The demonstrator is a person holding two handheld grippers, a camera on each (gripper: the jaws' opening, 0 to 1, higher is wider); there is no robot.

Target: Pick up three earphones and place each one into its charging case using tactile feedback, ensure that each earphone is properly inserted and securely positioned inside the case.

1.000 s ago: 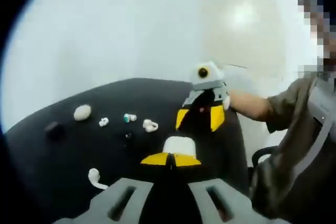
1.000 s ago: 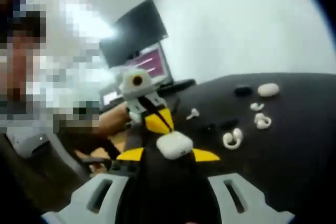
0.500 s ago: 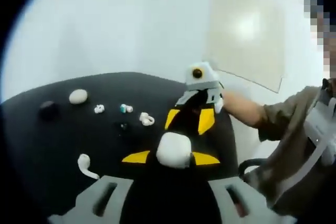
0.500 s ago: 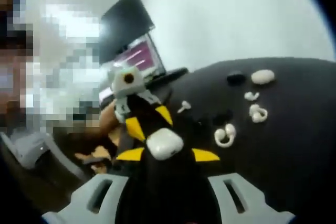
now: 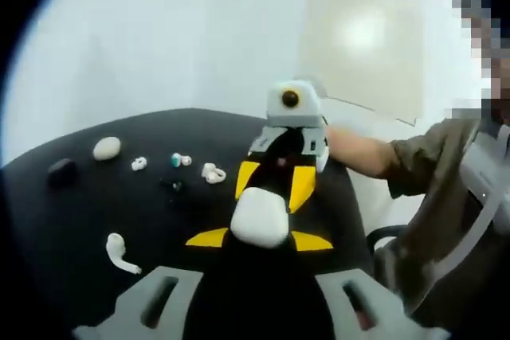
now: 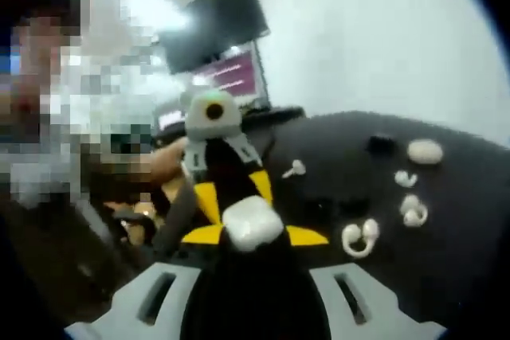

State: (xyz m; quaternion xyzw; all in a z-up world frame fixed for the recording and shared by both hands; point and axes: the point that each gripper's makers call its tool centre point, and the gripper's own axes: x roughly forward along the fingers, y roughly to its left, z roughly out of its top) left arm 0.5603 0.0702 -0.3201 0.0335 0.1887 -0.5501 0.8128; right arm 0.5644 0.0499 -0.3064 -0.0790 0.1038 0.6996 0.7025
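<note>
Two grippers meet over one white charging case [image 5: 259, 216]: the left gripper [image 5: 259, 239] and the right gripper [image 6: 253, 234] each pinch it between yellow-tipped jaws, above the black table [image 5: 96, 205]. It looks closed, though blur hides the seam. Since a second ago the case has drawn nearer both cameras. Loose white earphones [image 5: 118, 251] [image 6: 359, 237] lie well apart on the table, beside another white case [image 5: 106, 147] [image 6: 425, 150].

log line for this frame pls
white case held between both grippers, above table | left shut on it | right shut on it | earbuds loose on table
</note>
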